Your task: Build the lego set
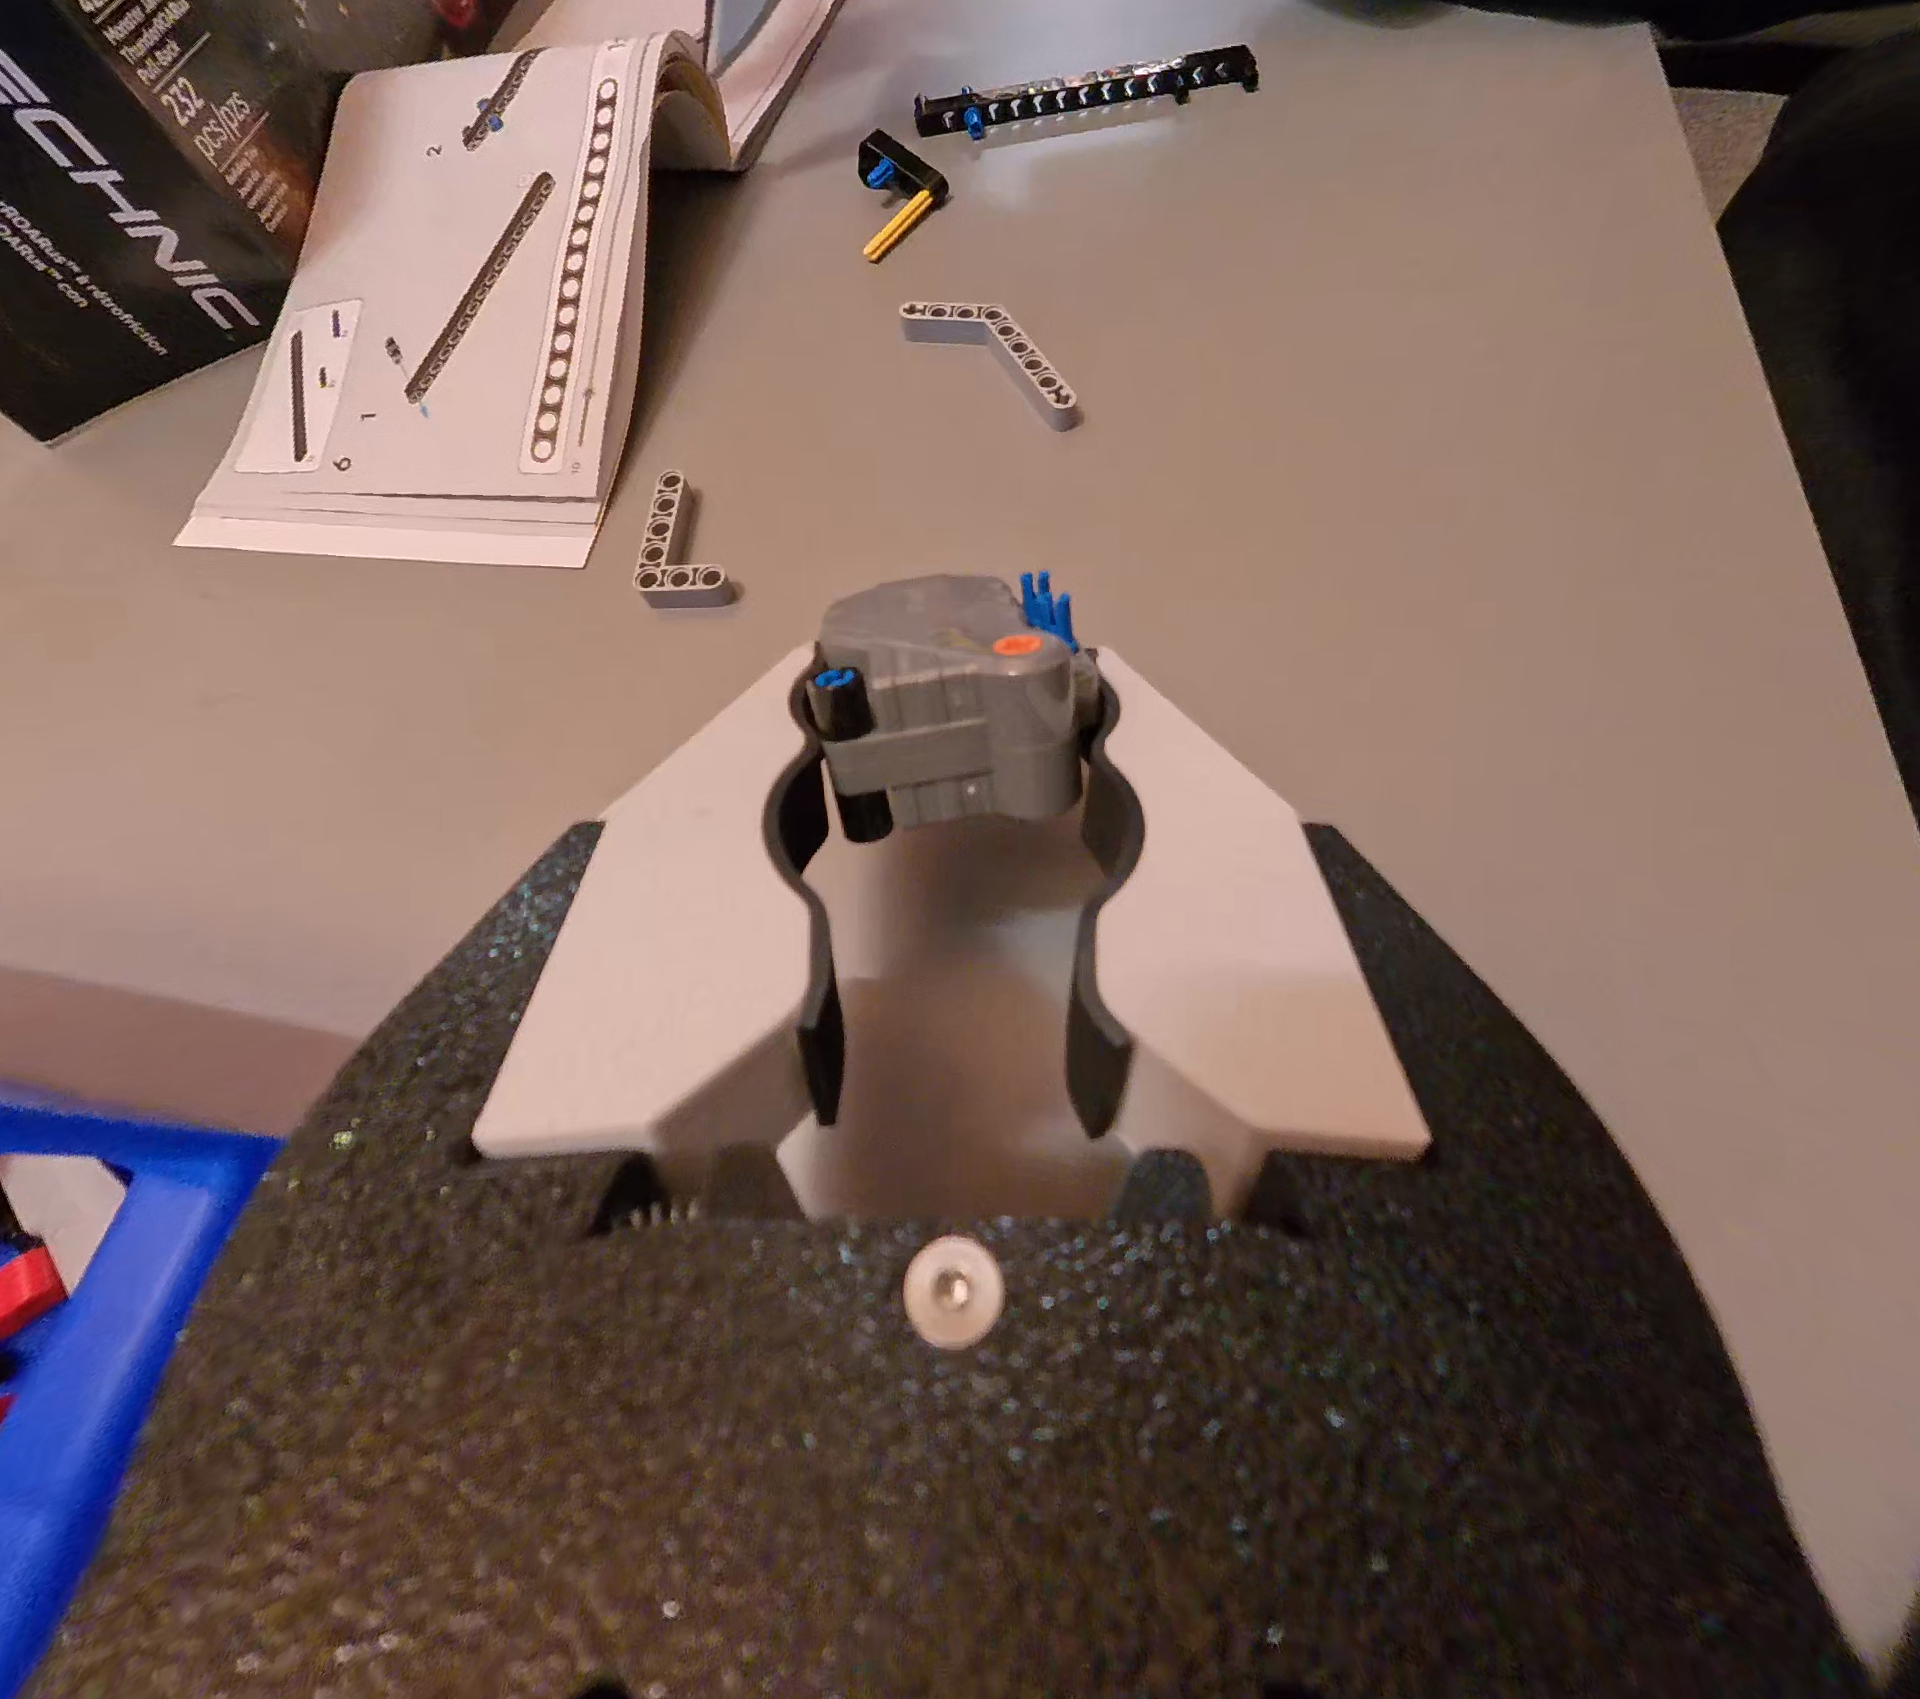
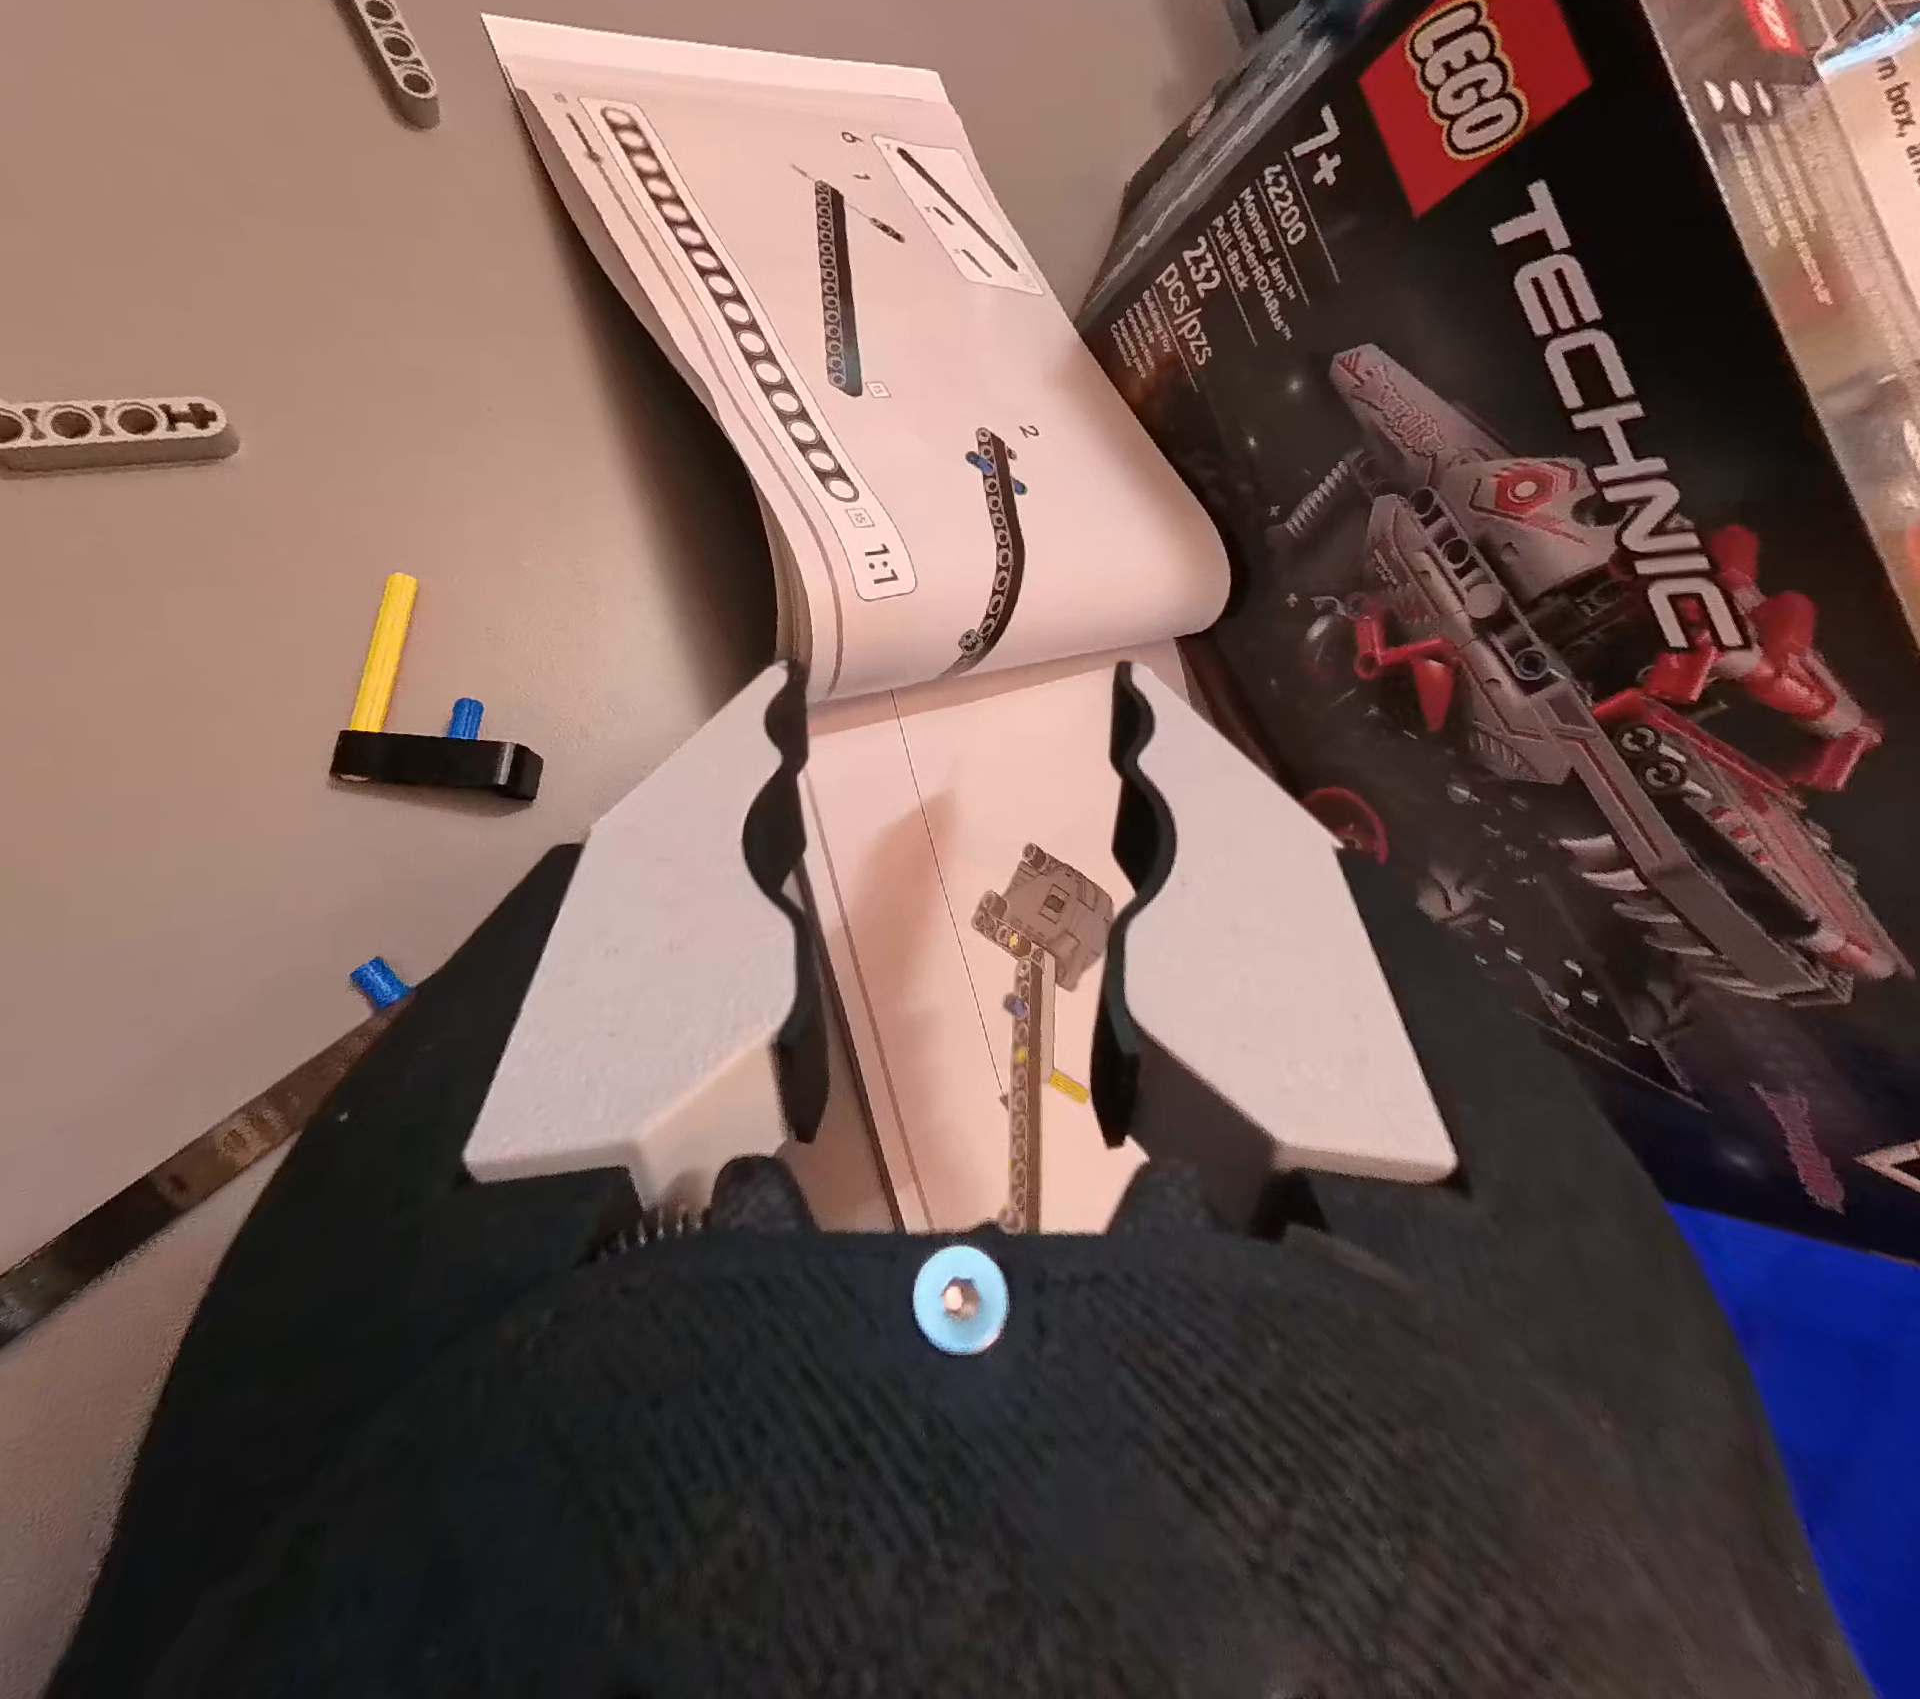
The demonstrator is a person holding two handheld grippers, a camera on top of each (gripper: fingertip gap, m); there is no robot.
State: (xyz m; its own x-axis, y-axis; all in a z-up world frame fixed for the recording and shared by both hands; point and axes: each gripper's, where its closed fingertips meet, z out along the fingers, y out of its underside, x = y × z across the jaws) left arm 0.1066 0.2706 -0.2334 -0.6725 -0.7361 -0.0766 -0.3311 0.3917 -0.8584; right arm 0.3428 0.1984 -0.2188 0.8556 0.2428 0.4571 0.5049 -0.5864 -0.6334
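Left gripper point(image 1: 951, 714) has its fingers closed on one grey motor block point(image 1: 951, 719) with blue pins point(image 1: 1044, 605) at its far end and a black pin piece on the left, held just above the grey worktop point(image 1: 1351, 610). Right gripper point(image 2: 956, 714) has fingers parted with nothing between them, hovering over the open instruction booklet point(image 2: 883, 361). Counted on the worktop: two grey bent beams point(image 1: 992, 356) point(image 1: 670, 553), one long black beam point(image 1: 1086, 91), one small black piece with yellow axle point(image 1: 902, 189). The set box point(image 2: 1558, 506) (printed text not transcribed) stands beside the booklet, picture side clear only in right wrist view. Only the left view shows the motor block and a blue bin point(image 1: 94, 1337) at lower left.
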